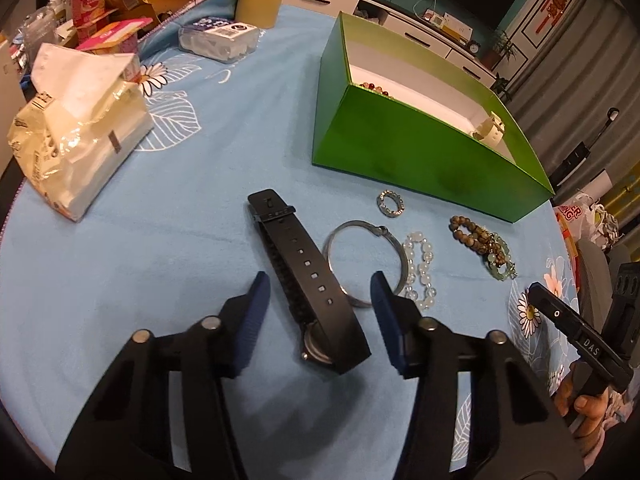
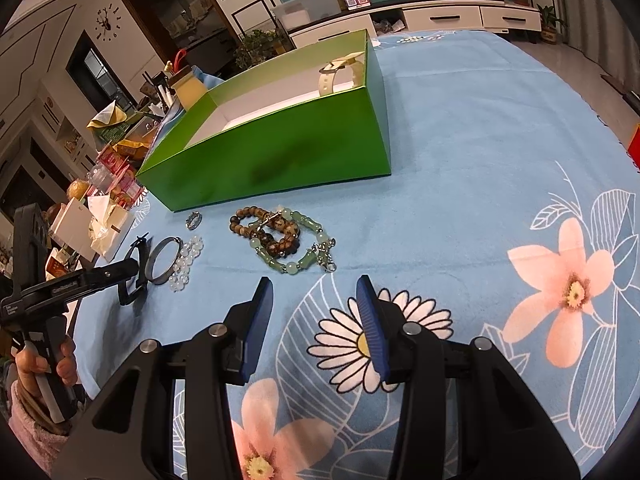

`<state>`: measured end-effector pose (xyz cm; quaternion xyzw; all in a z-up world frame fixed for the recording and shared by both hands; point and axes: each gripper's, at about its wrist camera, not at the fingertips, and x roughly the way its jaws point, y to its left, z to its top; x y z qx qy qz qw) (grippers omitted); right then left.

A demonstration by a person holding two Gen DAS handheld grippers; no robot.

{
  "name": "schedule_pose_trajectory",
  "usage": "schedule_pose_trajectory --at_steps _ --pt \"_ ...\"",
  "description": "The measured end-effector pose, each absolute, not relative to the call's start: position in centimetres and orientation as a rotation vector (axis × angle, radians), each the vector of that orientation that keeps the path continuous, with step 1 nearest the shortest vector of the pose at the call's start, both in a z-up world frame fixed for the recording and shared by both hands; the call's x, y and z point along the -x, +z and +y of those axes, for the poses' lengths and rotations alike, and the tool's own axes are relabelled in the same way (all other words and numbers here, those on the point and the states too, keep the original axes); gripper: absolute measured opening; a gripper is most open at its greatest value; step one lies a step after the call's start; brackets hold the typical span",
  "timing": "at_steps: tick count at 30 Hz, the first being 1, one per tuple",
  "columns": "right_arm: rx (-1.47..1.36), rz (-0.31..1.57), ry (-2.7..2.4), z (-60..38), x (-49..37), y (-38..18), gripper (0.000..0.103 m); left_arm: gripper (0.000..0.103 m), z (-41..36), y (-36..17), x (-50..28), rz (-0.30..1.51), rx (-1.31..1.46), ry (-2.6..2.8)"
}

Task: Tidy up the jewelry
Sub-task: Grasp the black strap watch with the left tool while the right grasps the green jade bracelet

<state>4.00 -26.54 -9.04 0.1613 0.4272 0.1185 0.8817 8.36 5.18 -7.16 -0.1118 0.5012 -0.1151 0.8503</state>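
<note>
A black watch (image 1: 308, 272) is seen lying on the blue flowered cloth of the desk (image 1: 160, 240), between the blue pads of the left tongs (image 1: 320, 292). The pads stand clear of the strap on both sides, so nothing is gripped by them. Just beside the watch a silver bangle (image 1: 366, 264) is laid, with a clear bead bracelet (image 1: 420, 272) touching it. A small ring (image 1: 390, 203) is placed nearer the green box (image 1: 400, 152). Further right, a brown bead bracelet (image 1: 474, 236) and a green bead bracelet (image 1: 500, 268) are heaped together. Inside the box a white watch (image 1: 490, 130) and some coloured beads (image 1: 374, 88) are seen. The right tongs (image 2: 316, 312) are held parted above the cloth, near the bead heap, with nothing between the pads. A tissue pack (image 1: 76, 140) is set at the desk's left.
</note>
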Motion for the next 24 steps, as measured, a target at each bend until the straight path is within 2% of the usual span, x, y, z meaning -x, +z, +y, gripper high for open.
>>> schedule_pose_trajectory --at_steps 4,6,19,24 --pt "-0.332 0.895 0.244 -26.4 -4.4 -9.2 0.044 0.03 5.4 -7.5 -8.6 1.054 0.254 -0.248" --pt "-0.329 0.896 0.242 -26.4 -4.6 -9.3 0.044 0.016 5.5 -7.4 -8.6 1.04 0.272 -0.266" --pt "-0.274 0.868 0.22 -26.0 -6.2 -8.5 0.044 0.016 6.8 -4.1 -7.2 0.943 0.308 -0.29" --pt "-0.224 0.872 0.205 -25.4 -7.4 -8.8 0.036 0.016 7.2 -3.1 -6.7 0.927 0.303 -0.3"
